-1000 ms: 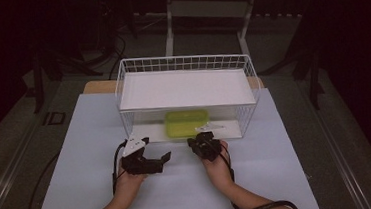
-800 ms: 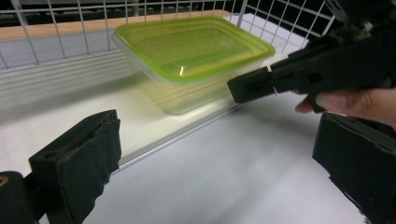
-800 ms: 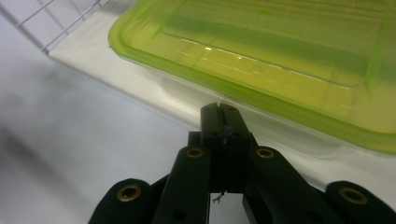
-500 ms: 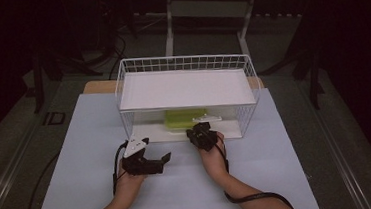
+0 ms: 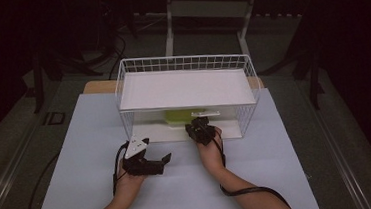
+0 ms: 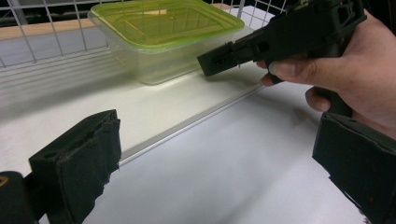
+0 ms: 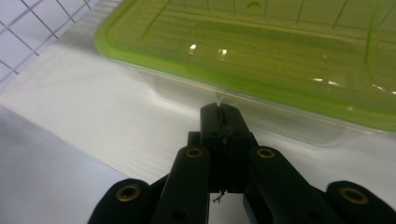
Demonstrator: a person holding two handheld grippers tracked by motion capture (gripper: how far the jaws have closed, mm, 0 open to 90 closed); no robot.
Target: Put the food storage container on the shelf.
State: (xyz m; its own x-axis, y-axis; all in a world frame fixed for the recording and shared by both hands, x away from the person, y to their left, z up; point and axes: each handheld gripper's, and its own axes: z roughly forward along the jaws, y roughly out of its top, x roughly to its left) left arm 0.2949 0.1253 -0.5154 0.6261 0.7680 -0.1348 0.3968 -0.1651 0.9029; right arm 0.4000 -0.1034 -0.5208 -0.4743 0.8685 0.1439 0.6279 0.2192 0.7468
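Under the wire rack's [image 5: 185,64] white shelf, on its bottom board toward the far middle, sits your clear box with the green lid [image 7: 261,51], likely light, stiff and slick, so take its lid rim: right gripper [image 7: 220,112] together and empty, touching its near wall, left gripper [image 6: 210,154] apart.

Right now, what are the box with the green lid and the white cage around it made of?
The clear rectangular box looks like see-through plastic. Its lime-green lid is glossy plastic with bright glints. The white wire basket seems to be coated metal, judging by its thin grid.
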